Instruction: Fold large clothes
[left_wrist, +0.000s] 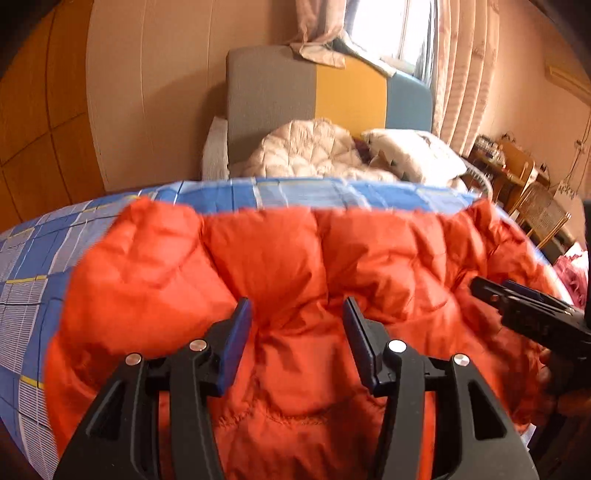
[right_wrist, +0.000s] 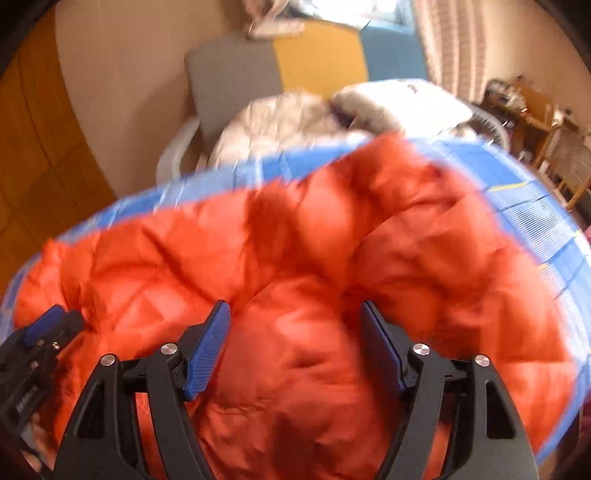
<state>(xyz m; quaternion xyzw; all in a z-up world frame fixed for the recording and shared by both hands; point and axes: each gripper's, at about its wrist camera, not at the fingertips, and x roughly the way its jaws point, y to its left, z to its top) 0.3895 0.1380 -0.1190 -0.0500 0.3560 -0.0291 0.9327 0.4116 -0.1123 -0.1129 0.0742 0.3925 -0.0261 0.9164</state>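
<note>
- left wrist view: the orange puffer jacket (left_wrist: 295, 280) lies spread on the blue checked bedsheet (left_wrist: 33, 266), long axis running side to side across the picture.
- left gripper (left_wrist: 297, 332) sits over the jacket's near middle, jaws apart, fabric showing between the pads; whether they touch it i cannot tell.
- right gripper (right_wrist: 295, 332) hangs over the same near edge further right, jaws wider, nothing pinched.
- both point steeply down at the jacket, which lies just ahead of and under the fingers; neither hand looks clearly nearer.
- right wrist view is smeared, so seams, sleeves and hem are hard to make out.
- jacket's nearest edge is cut off under both grippers.
- beyond: white quilted bedding (left_wrist: 306, 151) against the headboard (left_wrist: 280, 92).
</note>
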